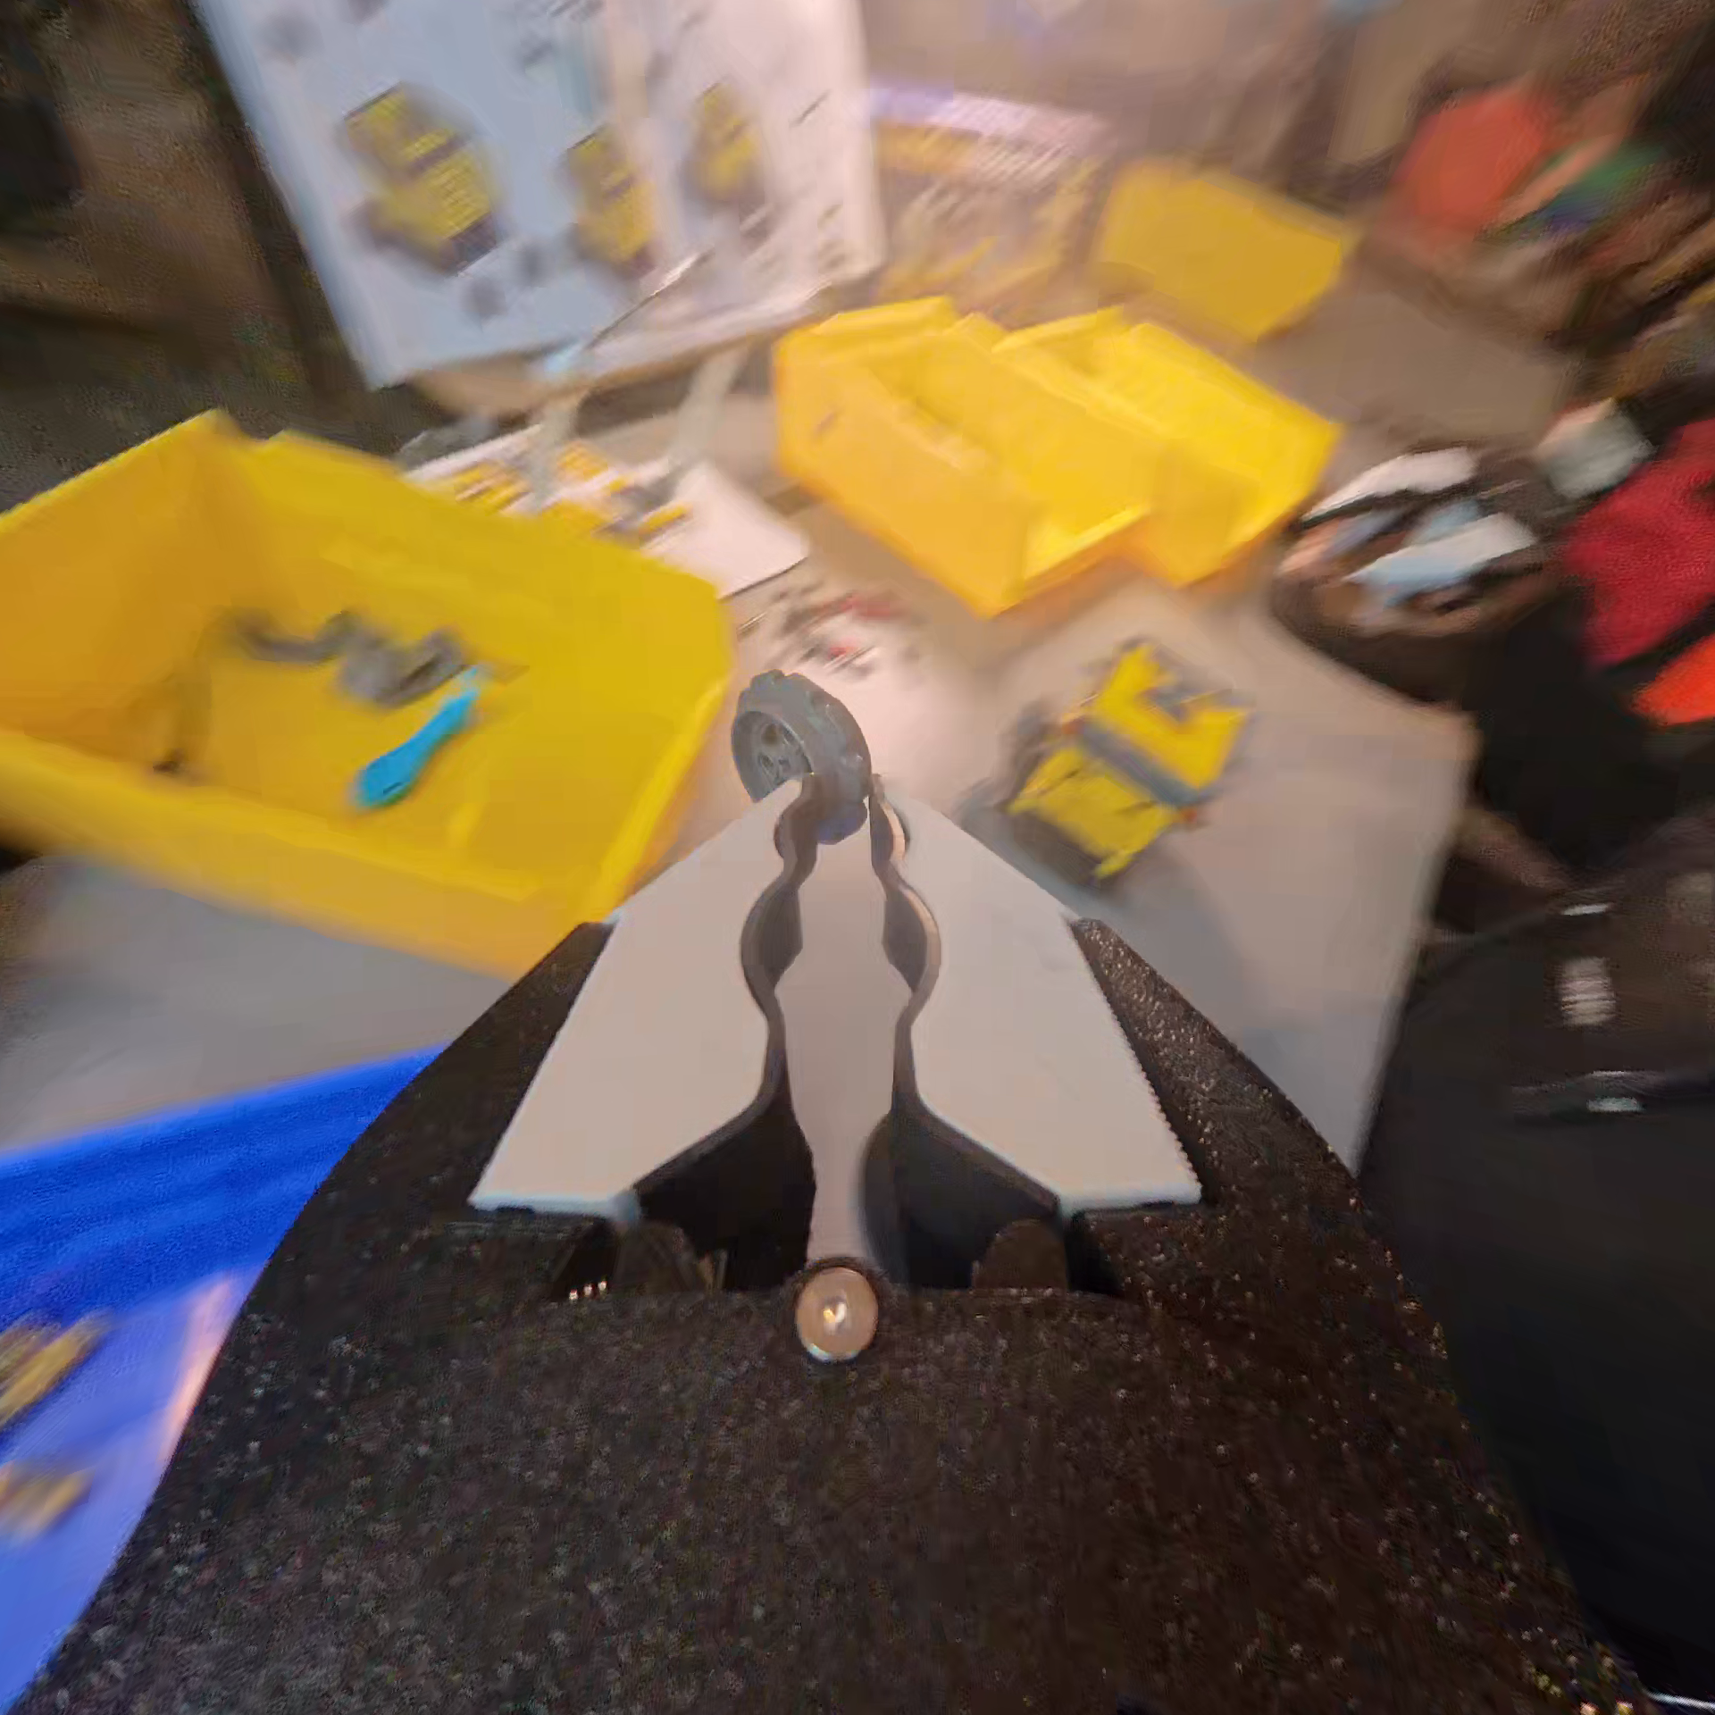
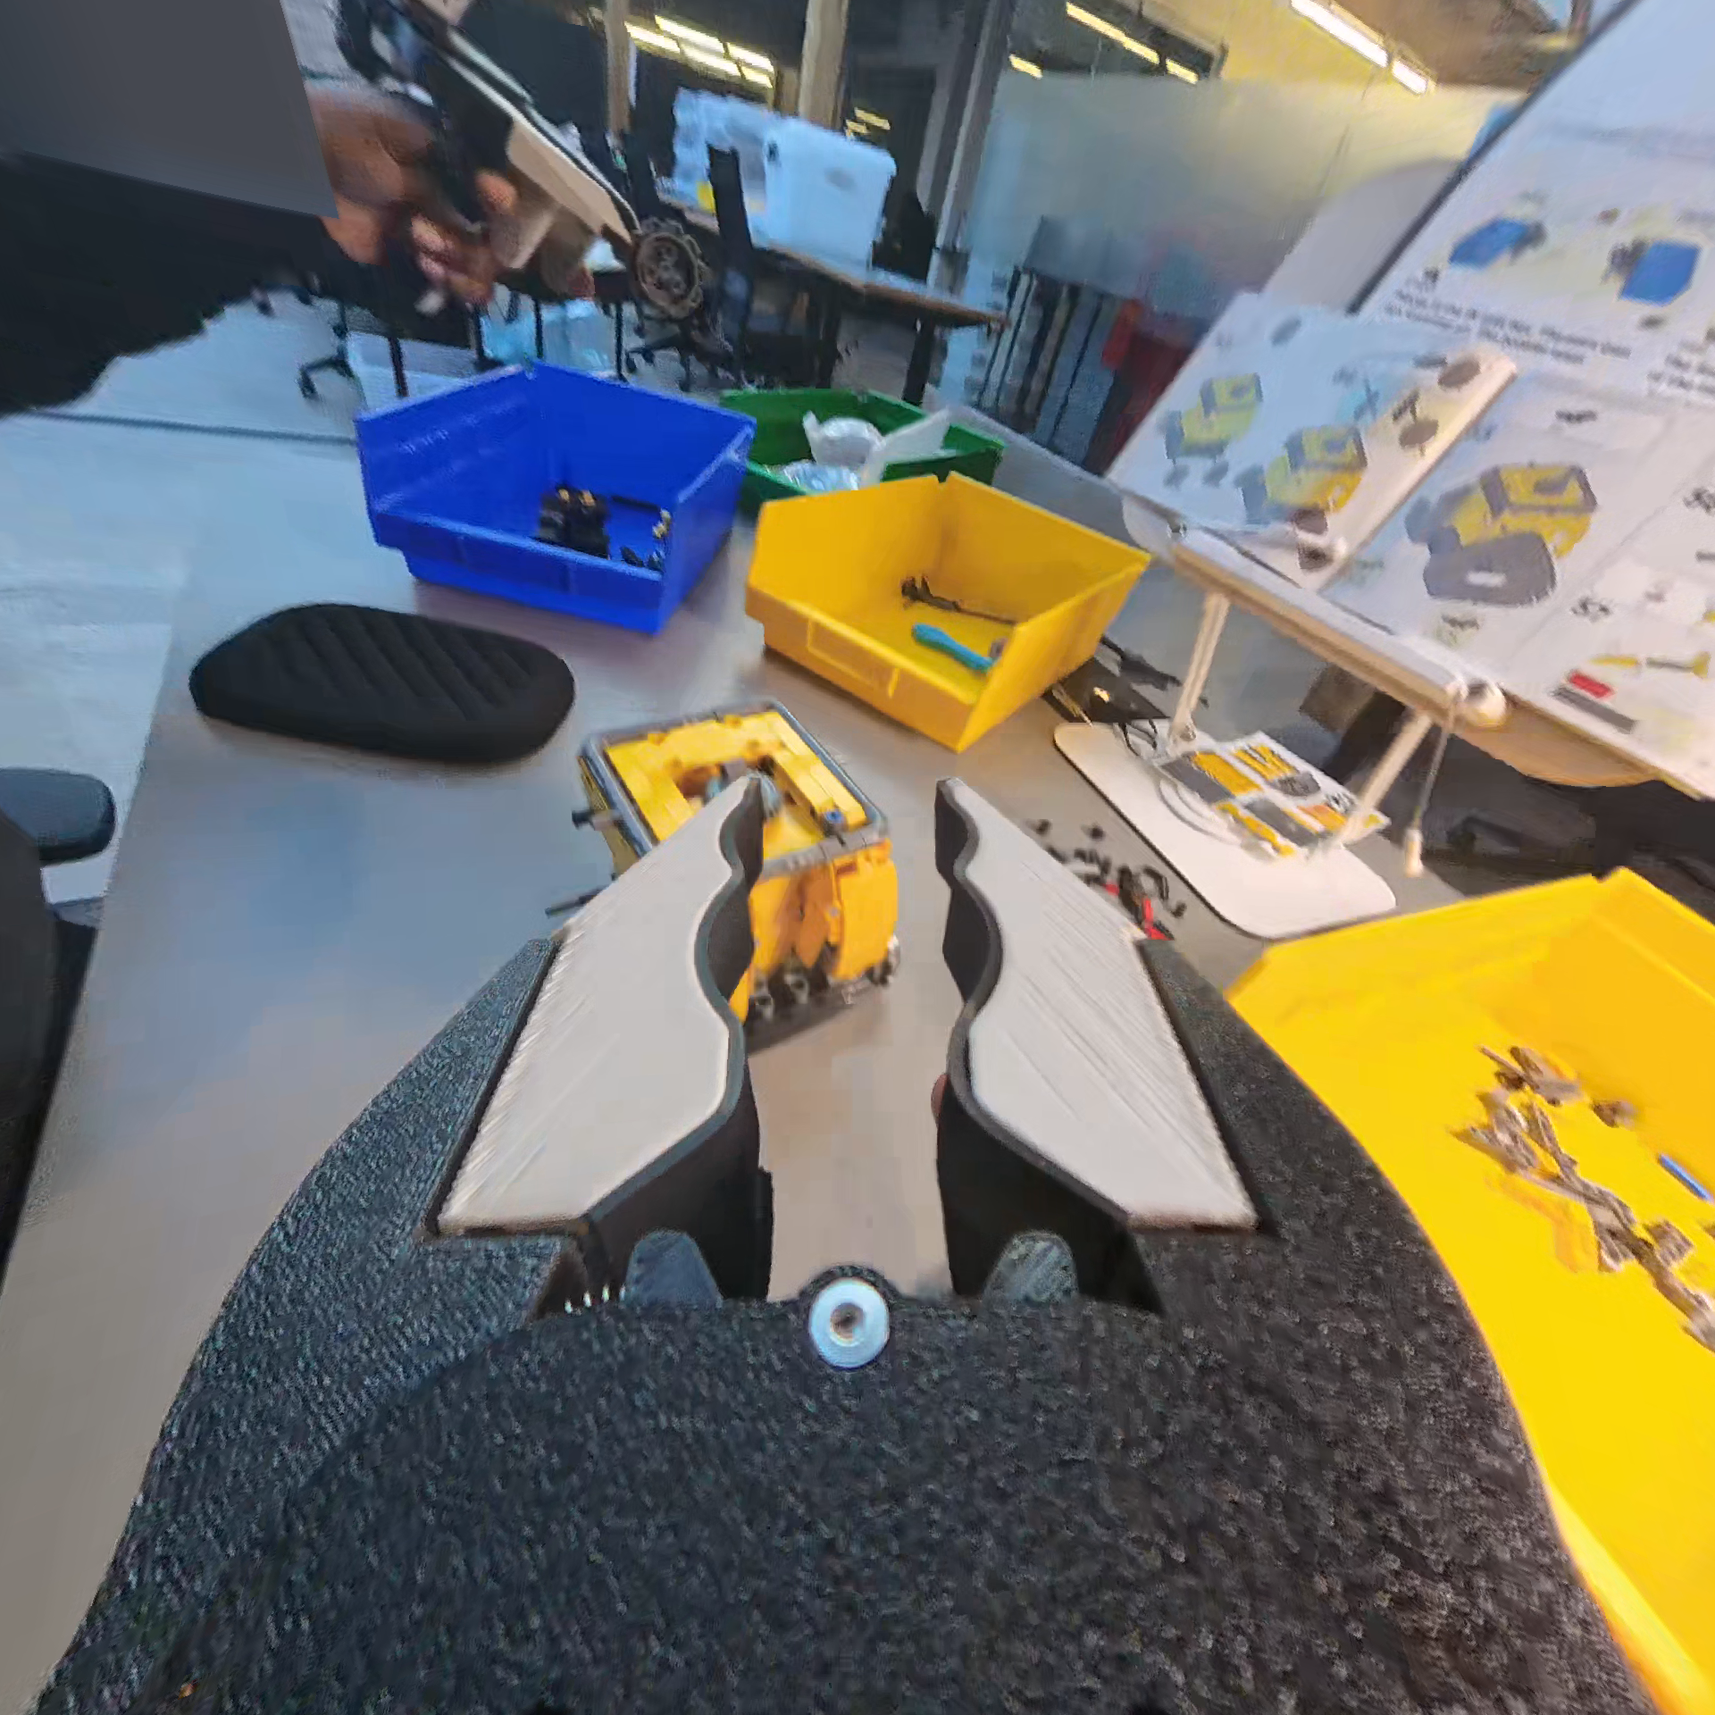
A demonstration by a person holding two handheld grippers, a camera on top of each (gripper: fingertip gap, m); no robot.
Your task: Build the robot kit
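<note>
- Left wrist view, heavy blur: left gripper (image 1: 833, 800) pinches a small grey wheel (image 1: 800, 754) at its fingertips; wheel sticks out past the tips, held off the table (image 1: 1299, 947).
- Ahead-left of gripper: yellow bin (image 1: 594, 650) w/ a light-blue tool (image 1: 419, 742) and grey bits inside.
- Ahead-right, just past the tips: yellow brick model (image 1: 1128, 761) on the table.
- Farther ahead: more yellow bins (image 1: 1039, 445); instruction sheets (image 1: 548, 176) propped up beyond, to the left.
- Low left beside gripper body: blue surface (image 1: 139, 1206), can't tell what.
- Right wrist view: right gripper (image 2: 849, 798) spread apart, nothing between the fingers, above the table (image 2: 278, 974).
- Model (image 2: 742, 863) right ahead, partly behind left finger; touching or not, can't tell.
- Farther ahead: yellow bin (image 2: 835, 594) w/ blue tool (image 2: 951, 647); ahead-left a blue bin (image 2: 483, 464) w/ dark parts; green bin (image 2: 770, 436) behind.
- Left: black pad (image 2: 380, 677).
- Right, close: another yellow bin (image 2: 1392, 1039) w/ grey pieces (image 2: 1578, 1179).
- Ahead-right: instruction booklet on stand (image 2: 1448, 520); loose small parts (image 2: 1114, 872) near its base.
- Far upper left: left gripper (image 2: 650, 246) in a person's hand (image 2: 408, 204), wheel (image 2: 666, 264) at its tips, well above the table.
</note>
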